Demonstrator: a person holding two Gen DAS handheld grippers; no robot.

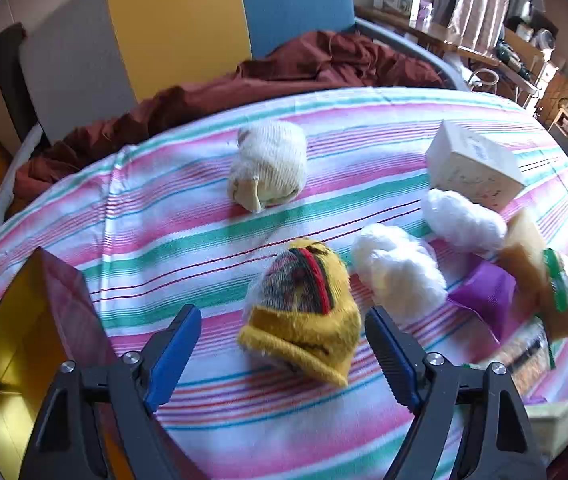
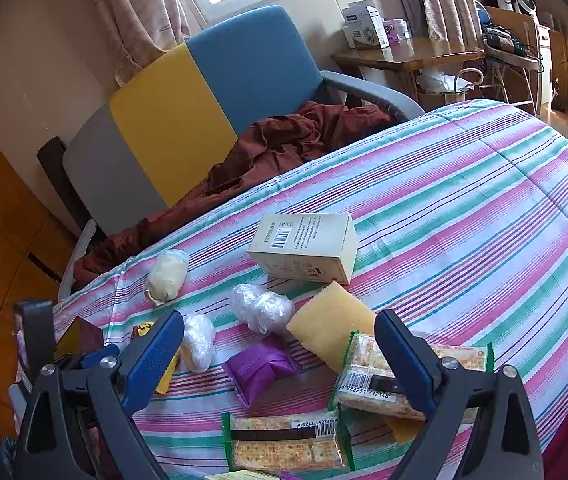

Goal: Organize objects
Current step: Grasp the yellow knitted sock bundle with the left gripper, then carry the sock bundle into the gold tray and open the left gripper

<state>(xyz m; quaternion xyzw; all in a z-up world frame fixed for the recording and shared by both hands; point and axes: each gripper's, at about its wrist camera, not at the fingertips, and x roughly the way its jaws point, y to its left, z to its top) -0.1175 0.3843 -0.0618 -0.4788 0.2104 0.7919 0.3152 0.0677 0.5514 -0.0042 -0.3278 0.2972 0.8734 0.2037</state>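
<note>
The yellow knitted sock bundle with red, green and black stripes (image 1: 303, 320) lies on the striped pink, green and white bedcover (image 1: 188, 216), between the parted jaws of the left gripper (image 1: 282, 350), untouched. The right gripper (image 2: 280, 354) stands open above cracker packets; one transparent green-edged cracker packet (image 2: 367, 380) shows barcode digits 6922251712348. A cream cardboard box (image 2: 303, 250) lies beyond, its barcode label text illegible.

Fuzzy knit yellow sock (image 1: 303, 320), striped cloth bedspread (image 1: 164, 220)
</note>
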